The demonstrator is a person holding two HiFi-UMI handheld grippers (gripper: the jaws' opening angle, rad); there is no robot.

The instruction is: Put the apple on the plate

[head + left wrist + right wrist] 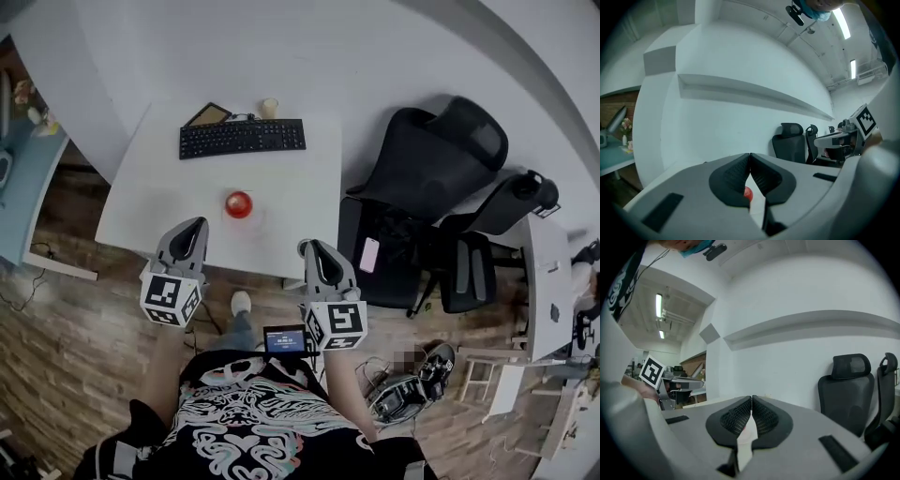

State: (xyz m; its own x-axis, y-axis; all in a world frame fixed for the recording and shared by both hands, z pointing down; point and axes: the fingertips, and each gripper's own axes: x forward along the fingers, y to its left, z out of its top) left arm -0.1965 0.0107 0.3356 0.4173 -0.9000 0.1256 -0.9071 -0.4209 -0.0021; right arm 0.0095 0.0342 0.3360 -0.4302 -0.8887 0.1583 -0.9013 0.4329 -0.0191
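- We locate the apple (238, 203) on the white counter (159, 197), on the near side of the keyboard (242, 138) and well apart from both tools.
- We cannot make out a plate against the white surface. A faint pale outline beside the apple may be one.
- The left tool (195, 225) is clenched, pads together, with nothing between them. In the left gripper view the apple shows only beyond, through the gap beneath the pads.
- The right tool (311, 248) is likewise clenched and empty.
- Both tools hang over the near edge of the counter and point across it.
- We judge the apple firm and rigid, moderately heavy for its size, with smooth, somewhat slippery skin. Being round, it is likely to roll if nudged off-centre.
- We recommend opening one tool fully and taking hold across the widest girth, pads on opposite flanks and clear of the stem.
- We advise moderate pressure only, since excess force may bruise the flesh.
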